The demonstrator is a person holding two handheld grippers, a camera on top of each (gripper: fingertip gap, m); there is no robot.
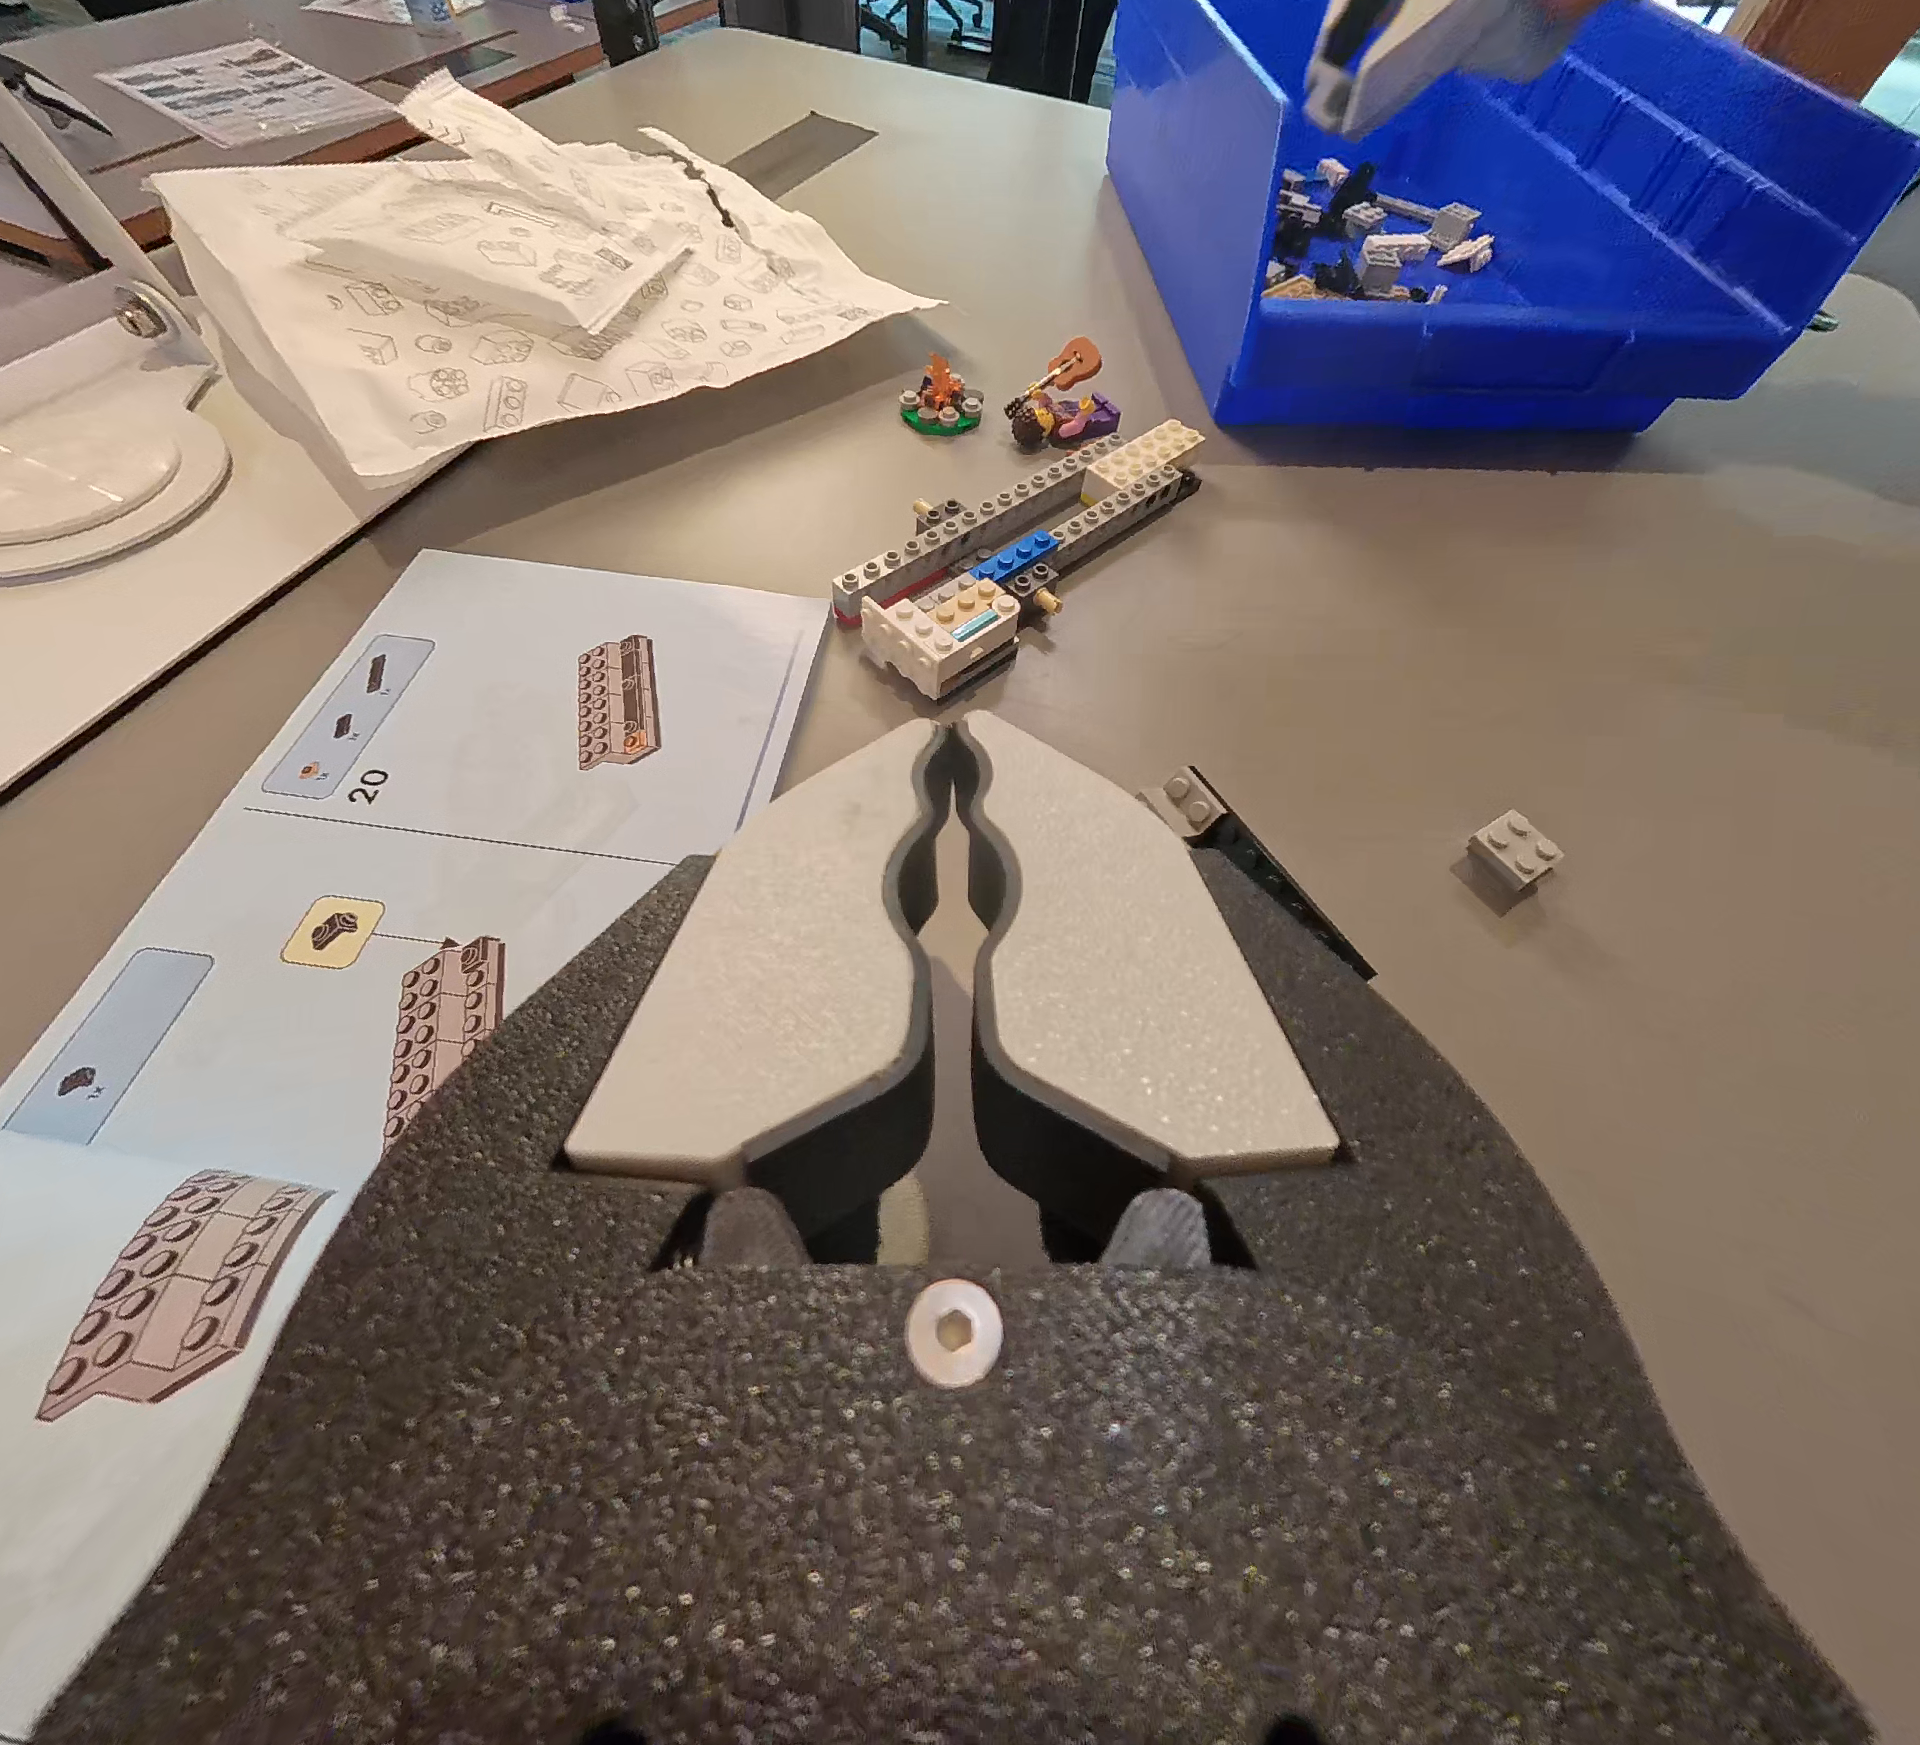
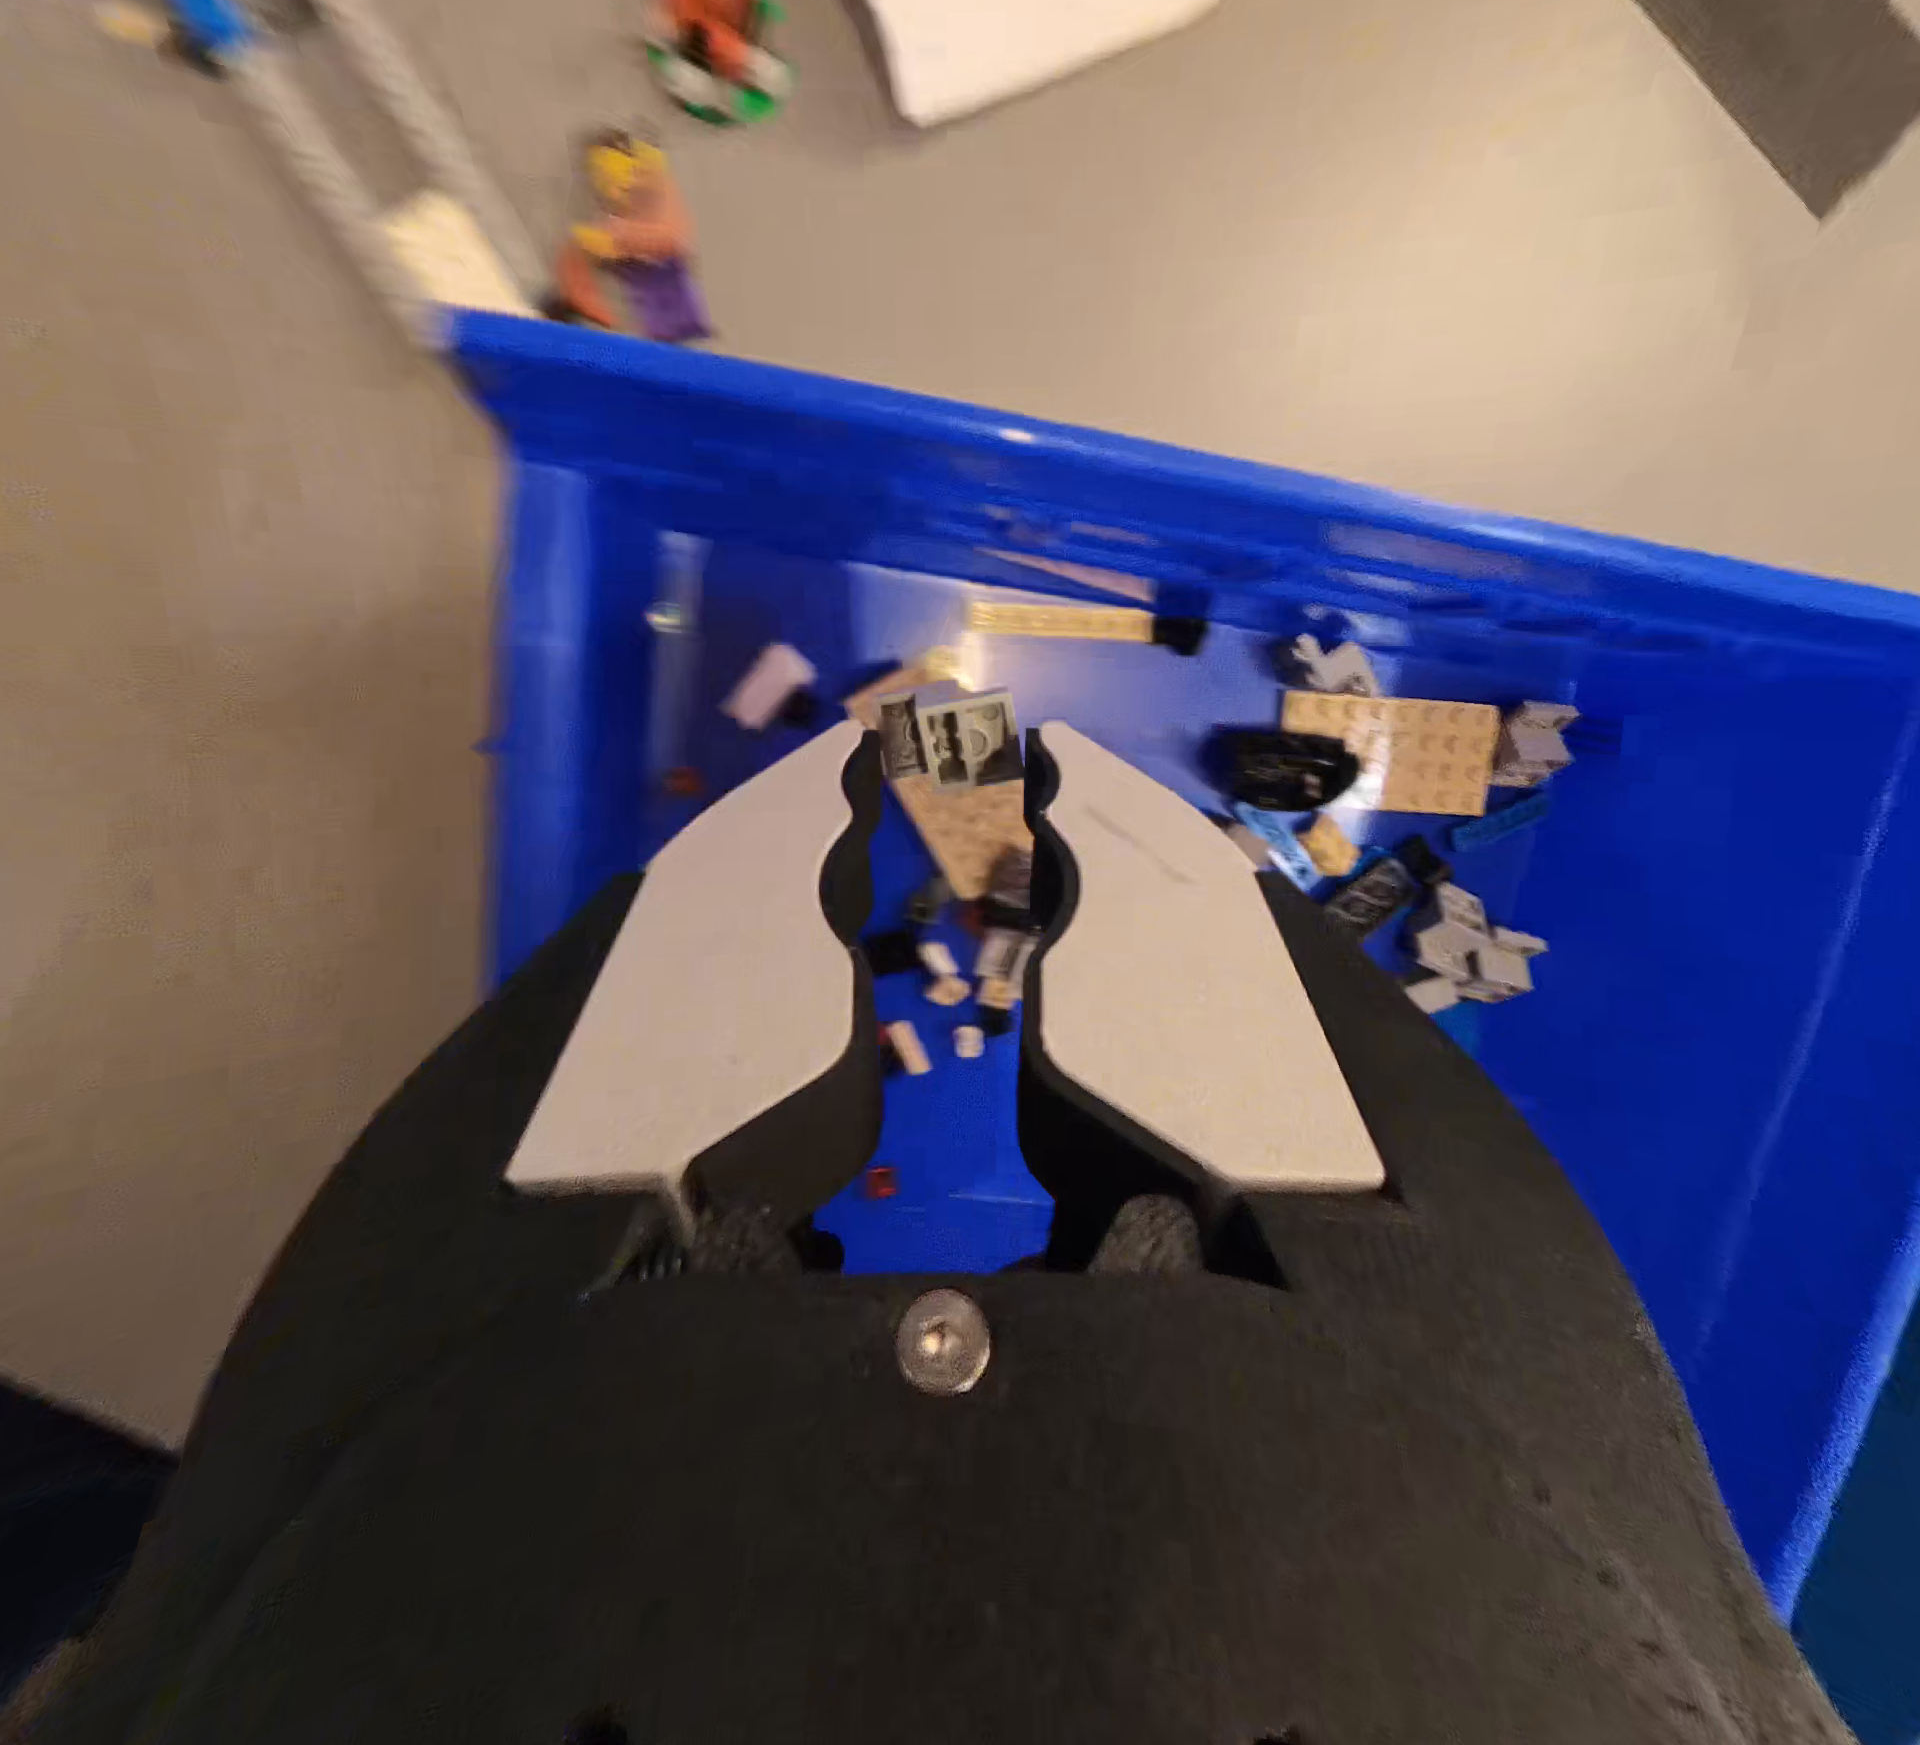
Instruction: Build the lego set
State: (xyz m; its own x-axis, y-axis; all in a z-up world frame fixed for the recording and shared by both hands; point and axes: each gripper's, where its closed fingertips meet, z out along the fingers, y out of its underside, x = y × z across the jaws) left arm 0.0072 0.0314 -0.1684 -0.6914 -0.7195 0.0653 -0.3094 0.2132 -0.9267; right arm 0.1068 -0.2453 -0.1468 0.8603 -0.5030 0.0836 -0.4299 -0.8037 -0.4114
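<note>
Two handheld grippers work near a blue bin [image 2: 1143, 490] of loose toy bricks on a grey table [image 1: 1455, 656]. Above the bin's floor, the right gripper [image 2: 951, 745] has its fingertips clamped on a small grey brick [image 2: 951, 739], seen from its hollow underside. Beside the bin, the left gripper [image 1: 954, 745] hangs with its fingers pressed together on nothing, just short of a long grey brick frame [image 1: 1013, 542] that lies between it and the bin.

The brick appears to be pinched only at the very tips and sits skewed, so it could twist free and drop back among the pieces in the bin.

The right wrist view is smeared, so the bin's contents are hard to identify. A dark studded plate [image 1: 1262, 864] is partly hidden behind the left gripper's body.
</note>
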